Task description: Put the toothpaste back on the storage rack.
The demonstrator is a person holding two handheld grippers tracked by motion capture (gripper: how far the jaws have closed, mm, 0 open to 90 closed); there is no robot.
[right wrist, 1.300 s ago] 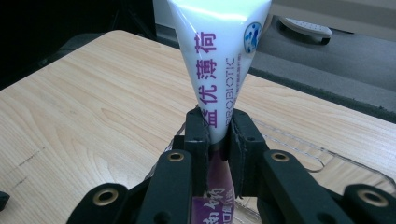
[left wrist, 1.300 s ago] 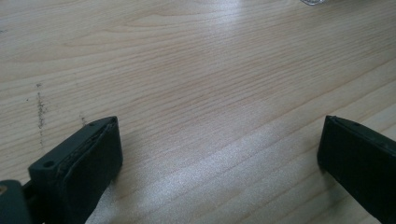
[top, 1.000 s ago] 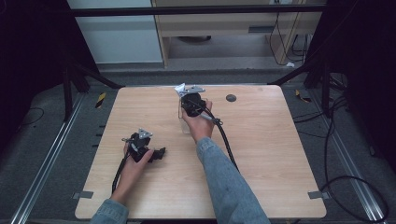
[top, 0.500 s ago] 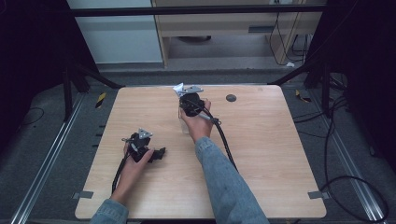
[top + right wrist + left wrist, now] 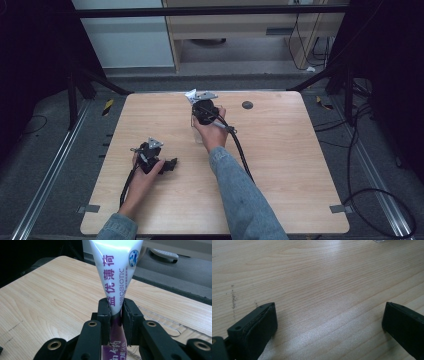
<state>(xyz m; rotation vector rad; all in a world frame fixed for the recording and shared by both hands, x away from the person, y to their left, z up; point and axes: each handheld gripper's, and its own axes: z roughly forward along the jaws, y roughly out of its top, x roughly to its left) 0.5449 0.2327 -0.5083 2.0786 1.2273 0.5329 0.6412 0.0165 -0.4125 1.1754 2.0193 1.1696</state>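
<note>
Two grippers: one in each hand, at a wood table (image 5: pixel 280 165).
Right gripper (image 5: pixel 116 311): jaws clamped on a tube (image 5: pixel 115 272), pinching it at its narrow part; in the high view the right gripper (image 5: pixel 204 107) sits near the table's far edge, about mid-width.
Left gripper (image 5: pixel 159 161): jaws wide apart with bare wood between them, resting low at the near left of the table, well apart from the tube.
Tube, place: held in the right jaws, rising up and away from them; its white end (image 5: pixel 191 95) shows just beyond the gripper in the high view.
Tube, look: glossy white, fanning wider toward the far end, purple lettering down its face, a small blue round mark near the top, a purple band where the jaws grip.
Handling, judged: likely light and soft-walled; it should flatten under pressure, and the shiny skin may slip.
Hold, judged: the narrow part, as now, gives the pads a firm bite; a hard squeeze could push contents out if the cap is off, and the cap cannot be seen.
Nearby: a clear flat thing (image 5: pixel 162 323) lies on the table just behind the jaws; what it is cannot be told.
</note>
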